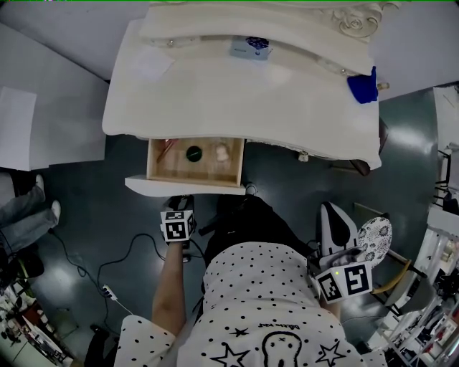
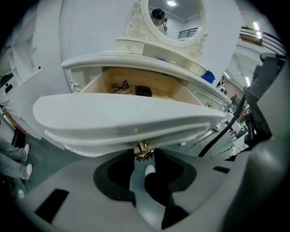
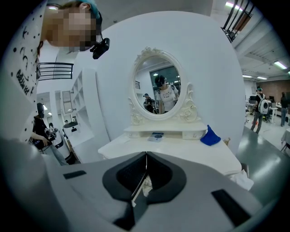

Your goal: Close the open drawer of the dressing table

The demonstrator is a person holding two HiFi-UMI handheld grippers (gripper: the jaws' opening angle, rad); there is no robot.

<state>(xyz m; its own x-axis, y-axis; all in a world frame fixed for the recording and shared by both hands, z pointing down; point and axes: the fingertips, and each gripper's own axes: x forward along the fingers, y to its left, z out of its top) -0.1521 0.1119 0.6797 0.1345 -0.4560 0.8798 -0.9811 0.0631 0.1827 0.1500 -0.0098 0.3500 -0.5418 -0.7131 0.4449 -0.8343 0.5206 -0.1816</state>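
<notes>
L hand-held gripper (image 2: 142,159) astride drawer knob (image 2: 143,149)

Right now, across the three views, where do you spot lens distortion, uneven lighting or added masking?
Head view: dim floor, while the dressing table top looks washed out. Left gripper view: fisheye bows the drawer front into an arc, corners vignetted. Right gripper view: mosaic patch upper left; ceiling lights glare.

Light falls evenly from overhead: the pale dressing table top (image 1: 237,93) comes out bright and nearly washed flat, while the dark floor (image 1: 86,208) below stays dim with a soft sheen. Both gripper views bulge fisheye-fashion into black, vignetted corners; ceiling strip lights (image 3: 279,65) glare at the right one's edge, and the close foreground is soft
</notes>
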